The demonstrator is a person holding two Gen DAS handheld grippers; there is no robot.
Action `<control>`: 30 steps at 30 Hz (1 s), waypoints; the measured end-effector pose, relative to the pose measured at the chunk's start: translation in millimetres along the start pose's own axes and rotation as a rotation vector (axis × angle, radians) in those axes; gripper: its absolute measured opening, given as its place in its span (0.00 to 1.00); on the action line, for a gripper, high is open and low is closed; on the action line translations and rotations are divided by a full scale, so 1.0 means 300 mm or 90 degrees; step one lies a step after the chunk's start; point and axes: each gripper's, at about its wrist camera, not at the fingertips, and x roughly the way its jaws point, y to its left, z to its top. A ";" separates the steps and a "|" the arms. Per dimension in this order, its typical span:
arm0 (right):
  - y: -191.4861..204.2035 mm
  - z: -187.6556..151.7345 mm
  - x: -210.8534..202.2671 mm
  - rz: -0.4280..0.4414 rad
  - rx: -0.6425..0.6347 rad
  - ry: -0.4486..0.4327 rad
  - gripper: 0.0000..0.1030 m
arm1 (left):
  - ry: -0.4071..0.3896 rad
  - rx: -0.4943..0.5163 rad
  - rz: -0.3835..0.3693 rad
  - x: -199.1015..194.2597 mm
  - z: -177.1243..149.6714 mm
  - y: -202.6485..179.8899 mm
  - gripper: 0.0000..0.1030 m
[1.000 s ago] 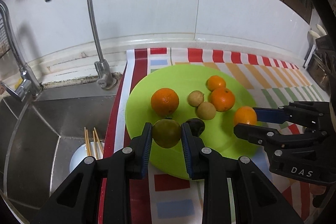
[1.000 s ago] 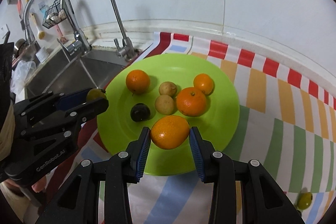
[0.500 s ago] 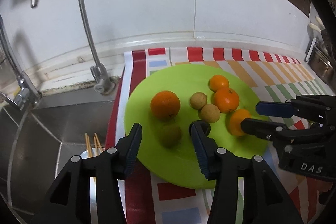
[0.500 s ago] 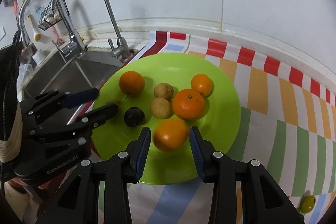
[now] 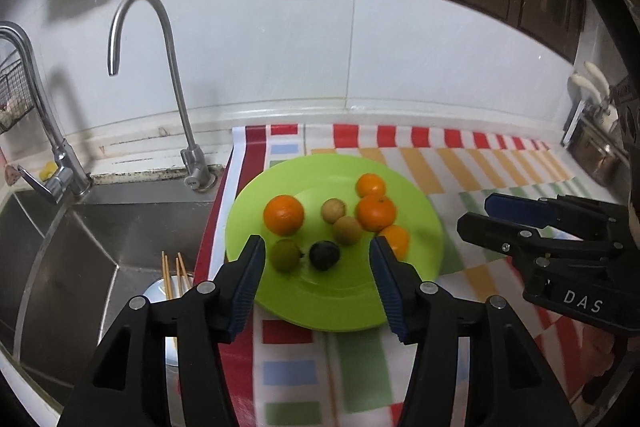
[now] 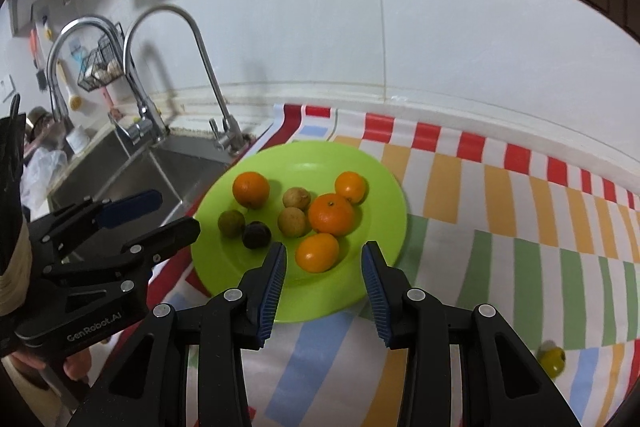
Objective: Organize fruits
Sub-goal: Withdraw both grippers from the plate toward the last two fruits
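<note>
Fruit (image 6: 551, 358) off-plate, right view only

Kitchen counter (image 5: 400, 115), striped cloth (image 5: 480, 163), green plate (image 5: 340, 311) on it

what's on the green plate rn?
On the green plate: four oranges, two tan fruits, one olive-green fruit, one dark plum. Nothing stacked or hidden; both grippers are clear of it.
</note>
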 end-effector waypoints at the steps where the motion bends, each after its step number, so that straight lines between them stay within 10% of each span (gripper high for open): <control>1: -0.002 -0.002 -0.016 0.000 0.002 -0.005 0.42 | -0.003 -0.002 -0.004 -0.013 -0.001 -0.011 0.54; 30: -0.300 -0.194 -0.344 -0.110 0.050 -0.056 0.46 | -0.044 0.092 -0.090 -0.123 -0.025 -0.438 0.56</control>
